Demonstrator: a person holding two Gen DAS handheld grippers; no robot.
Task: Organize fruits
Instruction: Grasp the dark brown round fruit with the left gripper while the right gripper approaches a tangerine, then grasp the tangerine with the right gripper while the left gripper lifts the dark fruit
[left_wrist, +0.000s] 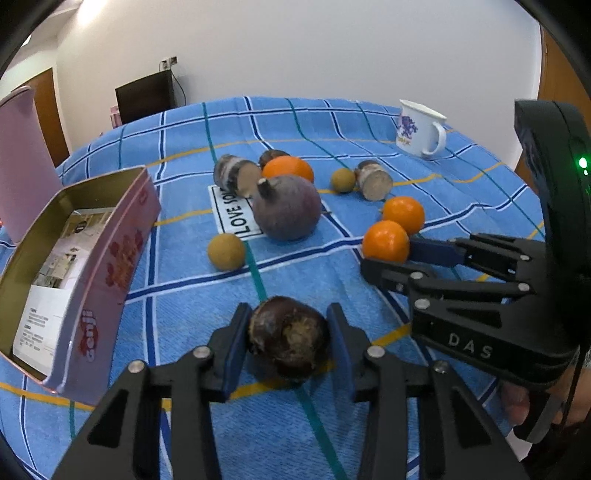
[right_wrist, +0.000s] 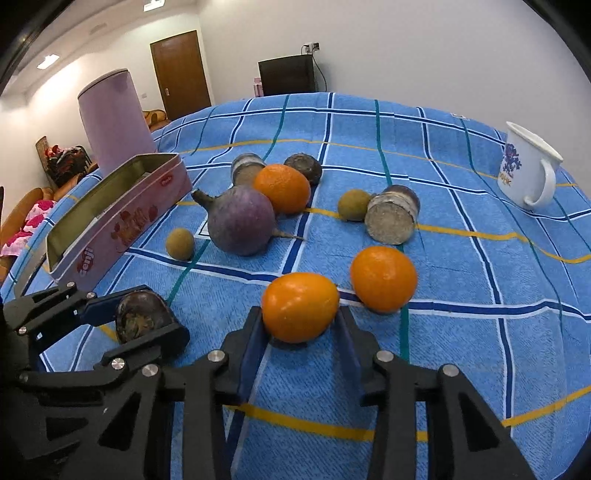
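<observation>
The left gripper squeezes a dark brown fruit on the blue checked cloth, beside the open pink tin. The right gripper hugs an orange, pads touching both sides. Another orange sits just beside it, and a big purple fruit lies farther back

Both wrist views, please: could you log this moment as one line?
left gripper: shut on dark brown fruit | right gripper: shut on orange | pink tin: open, no fruit inside
</observation>
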